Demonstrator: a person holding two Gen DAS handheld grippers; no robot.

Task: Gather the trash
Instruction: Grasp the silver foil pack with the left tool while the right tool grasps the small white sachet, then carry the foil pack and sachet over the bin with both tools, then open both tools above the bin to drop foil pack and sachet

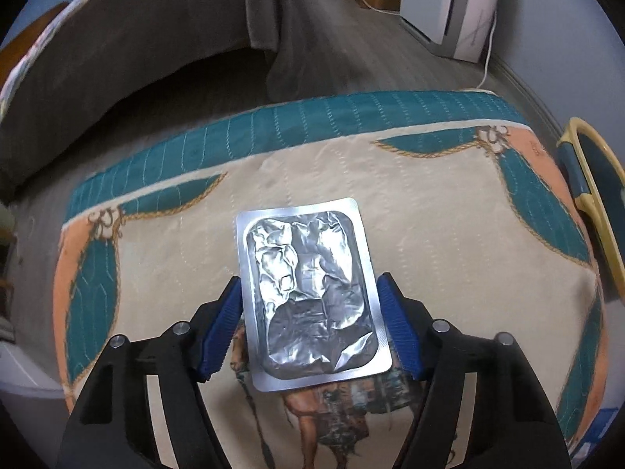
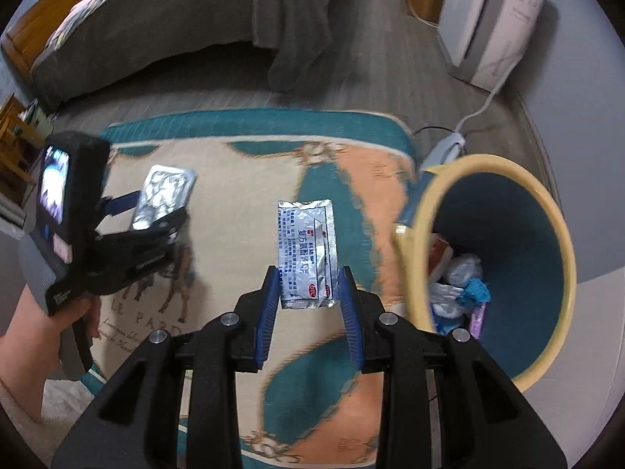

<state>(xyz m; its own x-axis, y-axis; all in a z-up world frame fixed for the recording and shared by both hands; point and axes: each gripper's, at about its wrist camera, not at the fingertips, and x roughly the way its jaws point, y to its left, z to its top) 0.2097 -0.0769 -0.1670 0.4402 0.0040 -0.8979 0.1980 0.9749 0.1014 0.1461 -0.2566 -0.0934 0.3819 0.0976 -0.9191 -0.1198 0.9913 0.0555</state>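
My left gripper (image 1: pixel 308 312) is shut on a crumpled silver foil blister pack (image 1: pixel 310 293), its blue pads (image 1: pixel 222 324) pressing both long edges, held above a patterned cloth (image 1: pixel 429 215). The same pack (image 2: pixel 162 191) and the left gripper (image 2: pixel 152 211) show at the left of the right wrist view. My right gripper (image 2: pixel 308 293) is shut on a silver medicine sachet (image 2: pixel 306 254) with printed text, held above the cloth (image 2: pixel 242 195), just left of a yellow-rimmed blue trash bin (image 2: pixel 562 242) that holds several scraps (image 2: pixel 461 285).
The bin's rim (image 1: pixel 597 183) shows at the right edge of the left wrist view. A grey bed (image 2: pixel 156 27) stands behind the cloth, a white appliance (image 2: pixel 492 19) at the back right, with a power strip and cable (image 2: pixel 449 144) on the wood floor.
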